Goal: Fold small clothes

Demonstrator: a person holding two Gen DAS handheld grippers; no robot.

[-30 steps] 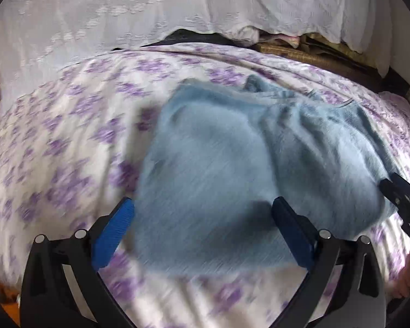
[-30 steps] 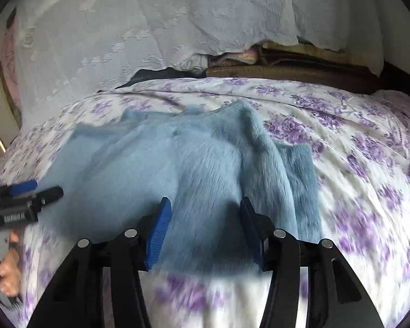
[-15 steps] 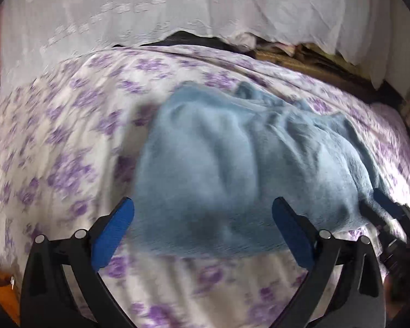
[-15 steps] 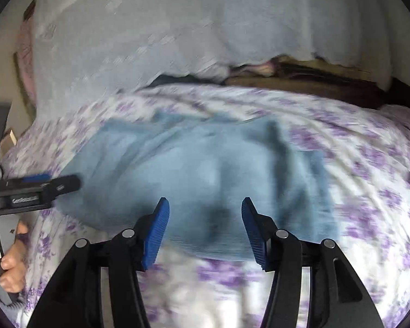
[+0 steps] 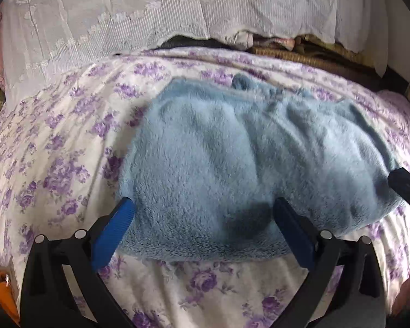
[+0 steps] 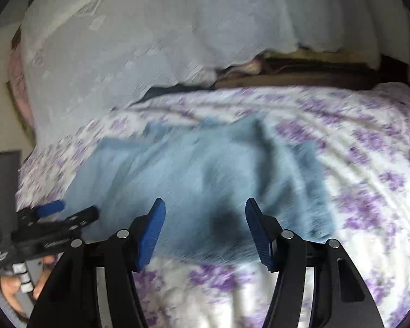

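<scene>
A fluffy light-blue garment (image 5: 232,158) lies folded on the purple-flowered bedspread (image 5: 54,150). My left gripper (image 5: 205,218) is open, its blue pads either side of the garment's near edge, holding nothing. My right gripper (image 6: 205,218) is open and empty above the garment's near edge (image 6: 205,175); that view is blurred. The left gripper shows at the left of the right wrist view (image 6: 65,210). One finger of the right gripper (image 5: 404,188) shows at the right edge of the left wrist view.
A white lace cloth (image 5: 150,13) hangs behind the bed. Dark and woven items (image 5: 300,52) lie at the far edge of the bed under it. An orange object (image 5: 0,295) sits at the lower left corner.
Both grippers have pulled back and up from the garment. The garment has settled flat on the bed. Both grippers stay open.
</scene>
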